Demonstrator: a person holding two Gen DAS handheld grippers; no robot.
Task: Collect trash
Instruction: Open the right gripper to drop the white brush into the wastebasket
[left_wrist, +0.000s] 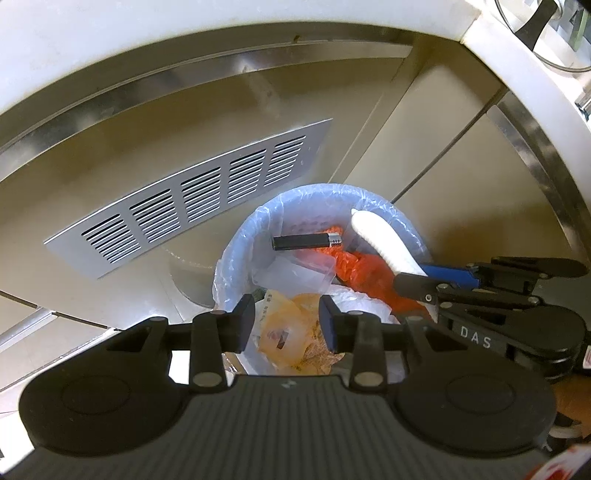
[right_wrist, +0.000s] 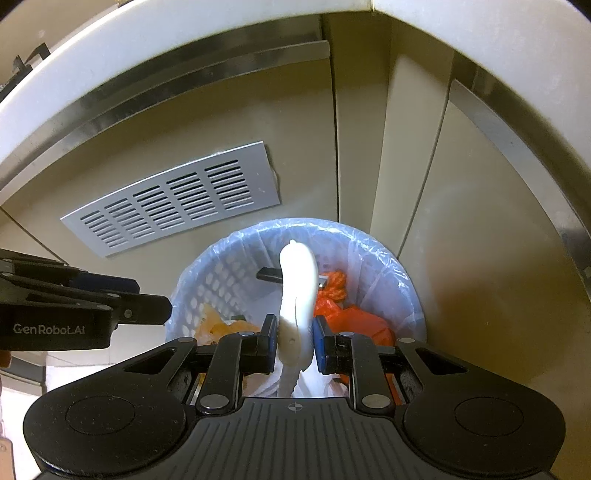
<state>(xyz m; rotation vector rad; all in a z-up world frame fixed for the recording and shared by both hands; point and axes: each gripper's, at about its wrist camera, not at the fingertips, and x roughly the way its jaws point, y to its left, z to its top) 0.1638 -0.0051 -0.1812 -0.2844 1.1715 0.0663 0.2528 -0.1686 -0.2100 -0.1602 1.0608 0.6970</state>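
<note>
A round bin (left_wrist: 236, 243) (right_wrist: 388, 251) lined with a pale blue bag stands on the floor against a cabinet. Inside lie a black lighter (left_wrist: 306, 242), orange plastic (left_wrist: 365, 273) (right_wrist: 354, 317), clear wrap (left_wrist: 291, 273) and a yellowish wrapper (left_wrist: 291, 332). My right gripper (right_wrist: 294, 341) is shut on a white curved plastic piece (right_wrist: 297, 291) and holds it over the bin; the piece also shows in the left wrist view (left_wrist: 384, 240). My left gripper (left_wrist: 287, 325) is open and empty above the bin's near rim.
A silver vent grille (left_wrist: 192, 195) (right_wrist: 173, 199) is set in the beige cabinet front behind the bin. A white countertop edge (left_wrist: 110, 55) overhangs above. A cabinet corner and door (right_wrist: 461, 221) stand right of the bin.
</note>
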